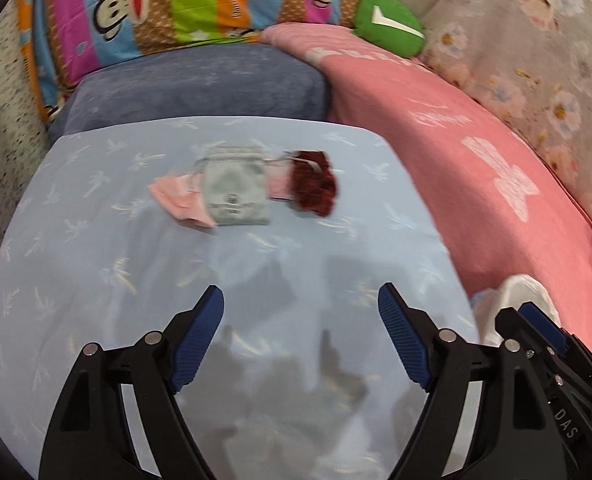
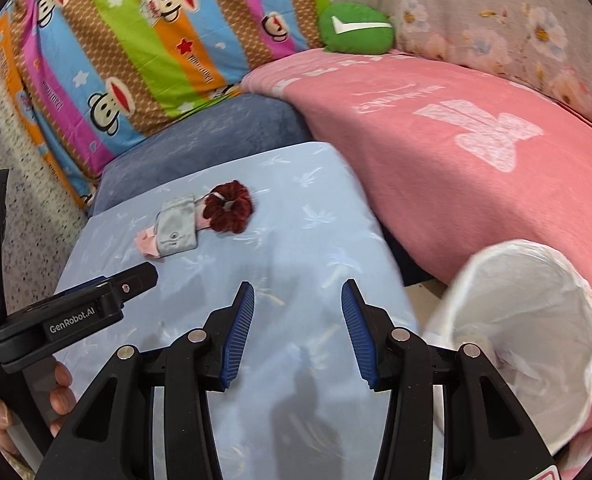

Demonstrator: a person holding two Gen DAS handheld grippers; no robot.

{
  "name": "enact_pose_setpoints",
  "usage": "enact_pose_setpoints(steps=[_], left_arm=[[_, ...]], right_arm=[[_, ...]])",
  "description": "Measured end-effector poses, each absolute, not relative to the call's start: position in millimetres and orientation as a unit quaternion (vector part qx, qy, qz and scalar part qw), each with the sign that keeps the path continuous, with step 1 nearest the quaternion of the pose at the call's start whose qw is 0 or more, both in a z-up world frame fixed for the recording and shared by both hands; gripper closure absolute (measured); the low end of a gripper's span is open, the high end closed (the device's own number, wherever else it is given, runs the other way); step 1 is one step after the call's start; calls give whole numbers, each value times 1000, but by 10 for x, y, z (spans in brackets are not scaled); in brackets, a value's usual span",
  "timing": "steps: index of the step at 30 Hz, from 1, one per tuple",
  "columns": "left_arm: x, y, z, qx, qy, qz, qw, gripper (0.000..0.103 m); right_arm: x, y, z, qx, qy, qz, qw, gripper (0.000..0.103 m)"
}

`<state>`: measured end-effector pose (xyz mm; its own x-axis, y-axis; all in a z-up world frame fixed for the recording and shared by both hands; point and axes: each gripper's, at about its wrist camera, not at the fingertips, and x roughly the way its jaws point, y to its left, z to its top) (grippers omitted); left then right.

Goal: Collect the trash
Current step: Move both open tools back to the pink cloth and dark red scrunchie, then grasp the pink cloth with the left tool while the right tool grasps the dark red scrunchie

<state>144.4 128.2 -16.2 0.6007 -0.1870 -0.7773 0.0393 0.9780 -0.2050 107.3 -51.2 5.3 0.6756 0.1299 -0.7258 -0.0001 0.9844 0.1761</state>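
Two claws spread, empty; grey pouch (image 1: 234, 188) lying flat (drawstring end away), scrunchie (image 1: 314, 187) beside.

A table (image 2: 304, 248) under a pale blue cloth bears a grey pouch (image 2: 177, 226), pink mask (image 2: 146, 245) at its 8 o'clock, red scrunchie (image 2: 232, 207) at 2.

The grey pouch (image 1: 234, 192) hid most of the pink cloth (image 1: 180, 202) beneath it; its printed logo was unreadably blurred.
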Motion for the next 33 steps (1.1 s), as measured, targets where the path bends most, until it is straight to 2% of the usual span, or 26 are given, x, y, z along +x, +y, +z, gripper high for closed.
enact_pose_setpoints(steps=[7,16,22,28,30,32,33], left_arm=[[1863,1883,-351,-109,454,-19,884,27],[2368,2151,-619,-130,471,-25,872,28],[2583,2232,-794,-142,485,-30,862,35],[2619,2246,-894,-134,488,-35,862,54],[2609,2241,-895,-132,487,-43,862,68],[2590,2258,-900,-134,487,-46,862,86],[2599,2248,-904,-136,487,-47,861,91]], right_arm=[[1653,-30,-157,61,419,61,904,58],[2398,370,-379,41,428,75,900,58],[2764,532,-556,34,440,72,895,58],[2953,589,-743,29,454,69,888,58],[2968,576,-778,30,457,68,886,61],[2983,579,-800,30,459,69,885,71],[2979,579,-804,29,459,69,885,73]])
